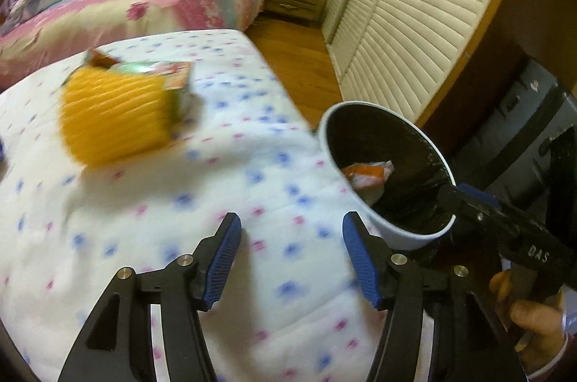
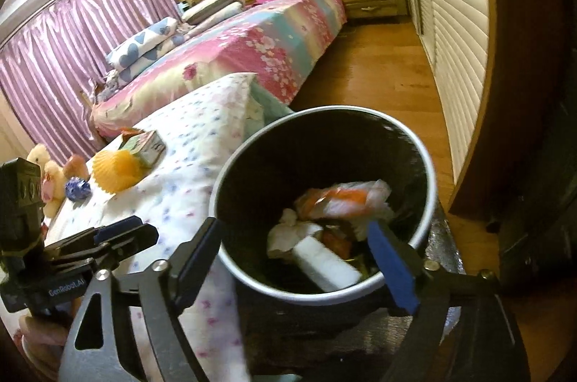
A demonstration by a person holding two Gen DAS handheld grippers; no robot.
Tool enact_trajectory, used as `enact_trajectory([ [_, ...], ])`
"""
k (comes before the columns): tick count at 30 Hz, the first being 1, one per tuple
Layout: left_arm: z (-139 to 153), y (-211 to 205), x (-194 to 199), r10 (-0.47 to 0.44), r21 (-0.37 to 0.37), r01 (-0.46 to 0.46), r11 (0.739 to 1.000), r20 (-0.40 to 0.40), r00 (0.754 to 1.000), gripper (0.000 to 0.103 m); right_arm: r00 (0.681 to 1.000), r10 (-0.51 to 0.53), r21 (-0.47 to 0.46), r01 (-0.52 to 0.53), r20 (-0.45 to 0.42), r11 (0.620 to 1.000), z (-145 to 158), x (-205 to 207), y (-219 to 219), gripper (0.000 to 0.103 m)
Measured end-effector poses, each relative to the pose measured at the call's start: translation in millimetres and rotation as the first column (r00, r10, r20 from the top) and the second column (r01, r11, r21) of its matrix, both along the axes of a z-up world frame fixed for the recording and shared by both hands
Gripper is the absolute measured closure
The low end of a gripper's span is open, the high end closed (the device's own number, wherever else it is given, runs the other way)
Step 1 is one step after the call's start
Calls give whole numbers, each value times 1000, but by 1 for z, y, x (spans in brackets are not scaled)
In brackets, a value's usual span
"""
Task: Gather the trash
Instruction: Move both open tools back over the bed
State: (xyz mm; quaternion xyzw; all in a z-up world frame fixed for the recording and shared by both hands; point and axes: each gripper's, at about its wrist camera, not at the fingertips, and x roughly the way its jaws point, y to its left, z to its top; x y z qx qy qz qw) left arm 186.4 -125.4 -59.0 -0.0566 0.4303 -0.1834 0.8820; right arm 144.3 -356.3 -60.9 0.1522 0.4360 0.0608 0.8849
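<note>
My left gripper (image 1: 292,223) hangs open over the dotted white bedspread (image 1: 180,237), nothing between its blue pads. Further up the spread lie a yellow ribbed paper cup (image 1: 111,115) and a green carton (image 1: 173,82), both blurred. My right gripper (image 2: 295,227) stands wide open above the white bin (image 2: 306,298) with its black liner. Inside the bin lie an orange-white wrapper (image 2: 342,198), a white tube (image 2: 324,263) and crumpled tissue (image 2: 292,232). In the left wrist view the right gripper (image 1: 461,192) reaches over the rim of the bin (image 1: 400,236).
Soft toys (image 2: 47,172) and a blue crumpled thing (image 2: 76,189) sit at the spread's far left. Behind is a big bed with a pink floral cover (image 2: 252,35). Wooden floor (image 2: 378,75) runs along louvred wardrobe doors (image 1: 414,50). A dark case (image 1: 523,129) stands behind the bin.
</note>
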Motion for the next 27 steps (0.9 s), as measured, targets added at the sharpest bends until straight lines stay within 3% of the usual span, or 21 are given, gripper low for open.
enact_trajectory([
  [10,6,59,-29,134,-2,-134,991,-2,991,44,993,115,12,-115,28,993,2,3,61,10],
  [23,9,130,-42,288,-5,-288,958,-9,958,43,976,215,36,-217,41,976,0,13,117,10],
  [27,8,143,-38,329,0,-329,944,-12,944,38,970,240,49,-241,37,969,1,19,133,10],
])
